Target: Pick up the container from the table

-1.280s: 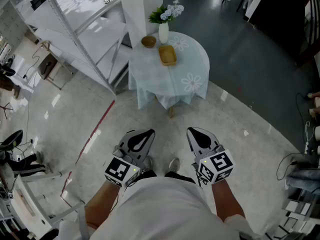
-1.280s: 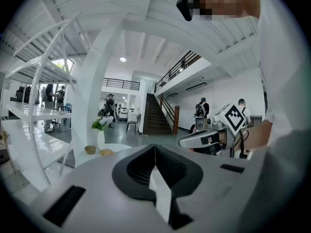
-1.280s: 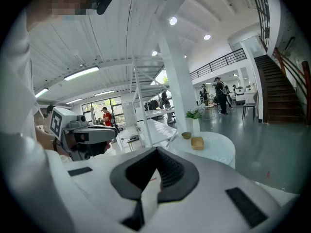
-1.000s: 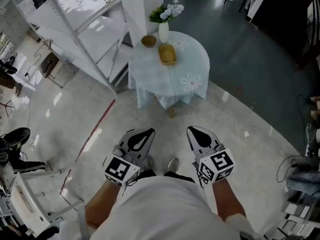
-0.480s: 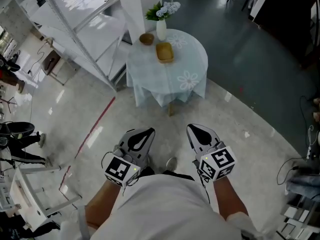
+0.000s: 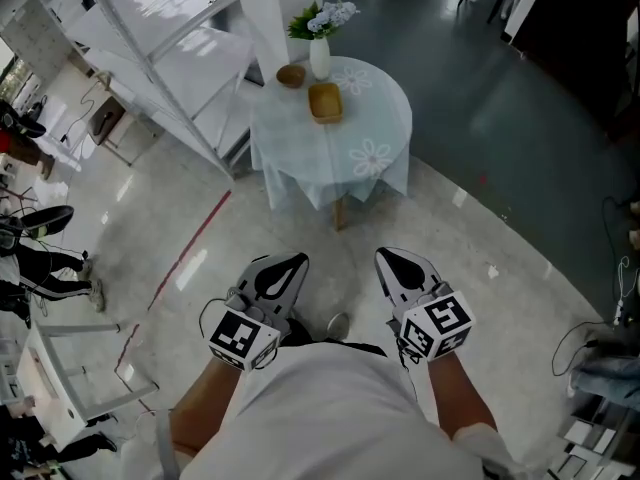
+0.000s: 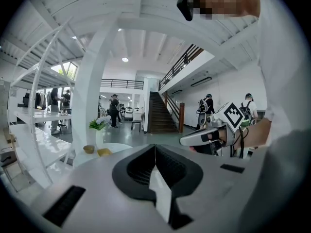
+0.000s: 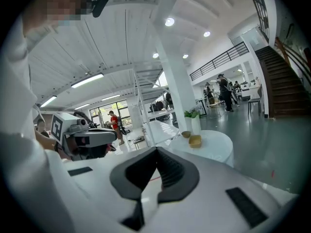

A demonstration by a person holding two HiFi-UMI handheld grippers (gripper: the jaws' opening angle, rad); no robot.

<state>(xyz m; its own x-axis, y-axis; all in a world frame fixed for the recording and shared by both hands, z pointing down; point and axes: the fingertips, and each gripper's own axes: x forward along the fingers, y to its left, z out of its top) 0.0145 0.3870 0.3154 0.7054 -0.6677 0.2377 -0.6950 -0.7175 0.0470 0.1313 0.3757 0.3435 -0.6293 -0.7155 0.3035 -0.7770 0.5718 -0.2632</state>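
Note:
The container is a shallow tan basket on a round table covered with a pale cloth, far ahead of me. It also shows small in the left gripper view as the container and in the right gripper view as the container. My left gripper and right gripper are held side by side near my waist, both shut with nothing in them, well short of the table.
Beside the container stand a small brown bowl and a white vase of flowers. A white pillar and a white shelving rack rise to the table's left. A red floor line runs diagonally. People stand at far left.
The table and its objects have drifted slightly up and left in the head view. Both grippers stay shut, side by side. A person's legs at the left edge have come further into view.

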